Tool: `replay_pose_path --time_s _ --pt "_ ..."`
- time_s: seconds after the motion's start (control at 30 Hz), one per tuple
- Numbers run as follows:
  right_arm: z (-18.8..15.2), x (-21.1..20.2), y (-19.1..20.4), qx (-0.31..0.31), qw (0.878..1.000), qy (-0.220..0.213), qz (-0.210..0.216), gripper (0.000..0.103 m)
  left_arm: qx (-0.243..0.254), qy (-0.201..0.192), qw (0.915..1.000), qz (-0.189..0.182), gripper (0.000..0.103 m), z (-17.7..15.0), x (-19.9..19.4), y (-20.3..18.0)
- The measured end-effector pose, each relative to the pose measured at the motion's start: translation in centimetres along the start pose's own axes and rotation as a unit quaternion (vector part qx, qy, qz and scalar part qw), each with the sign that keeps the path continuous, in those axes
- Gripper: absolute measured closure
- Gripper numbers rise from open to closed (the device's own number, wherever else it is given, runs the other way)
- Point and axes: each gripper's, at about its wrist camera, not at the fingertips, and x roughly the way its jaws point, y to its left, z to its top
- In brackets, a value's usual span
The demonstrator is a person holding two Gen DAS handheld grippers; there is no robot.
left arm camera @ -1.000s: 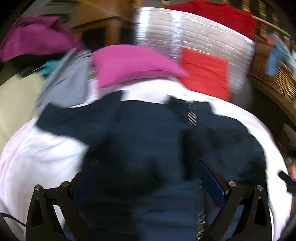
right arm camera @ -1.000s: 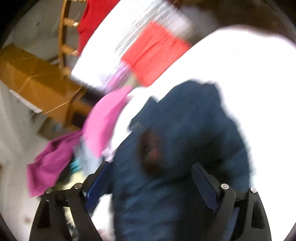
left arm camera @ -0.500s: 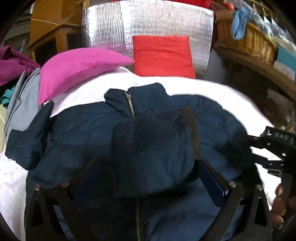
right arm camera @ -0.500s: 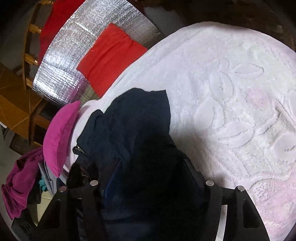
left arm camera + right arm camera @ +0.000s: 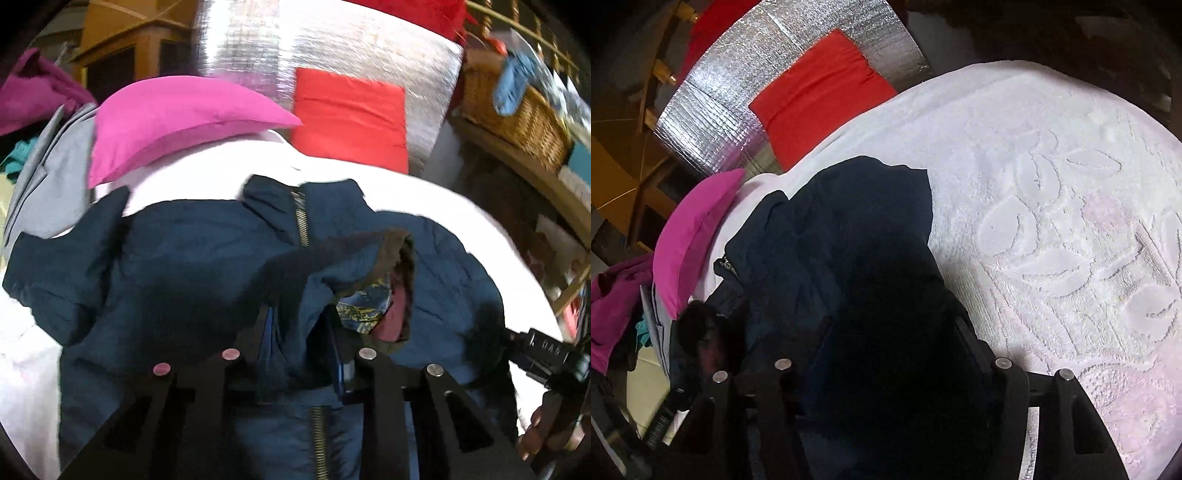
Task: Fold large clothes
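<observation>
A navy padded jacket (image 5: 192, 266) with a gold zip lies front-up on a white embossed bedspread (image 5: 1052, 221). Its right sleeve is folded across the chest. My left gripper (image 5: 299, 332) is shut on the fur-trimmed sleeve cuff (image 5: 391, 251) and lifts it; patterned lining shows inside. My right gripper (image 5: 890, 332) sits low over the jacket's right shoulder (image 5: 857, 229), its jaws standing wide apart with dark fabric between them. The right gripper also shows at the right edge of the left wrist view (image 5: 543, 354).
A magenta pillow (image 5: 177, 118) and a red cushion (image 5: 351, 114) lean on a silver foil panel (image 5: 332, 44) at the head of the bed. Grey and purple clothes (image 5: 40, 88) pile at the left. A wicker basket (image 5: 517, 107) sits on a shelf at the right.
My left gripper has closed from wide open onto the sleeve cuff and raised it. My right gripper has held its place over the jacket's shoulder.
</observation>
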Motion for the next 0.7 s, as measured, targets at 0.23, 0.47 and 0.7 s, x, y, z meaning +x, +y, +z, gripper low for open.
replay_pose_path --time_s 0.23,0.47,0.7 --pt "0.0 -0.2 0.0 0.020 1.000 0.001 -0.001 0.039 -0.056 -0.016 0.9979 0.028 0.075 1.3 -2.3 7.1" --pt "0.0 -2.3 1.2 0.026 0.999 -0.032 0.003 0.039 -0.094 -0.023 0.9942 0.046 0.074 1.3 -4.0 12.9" --pt "-1.4 -4.2 5.6 -0.040 0.996 -0.067 0.047 0.043 -0.097 -0.017 0.9935 0.057 0.074 0.6 -4.2 14.3"
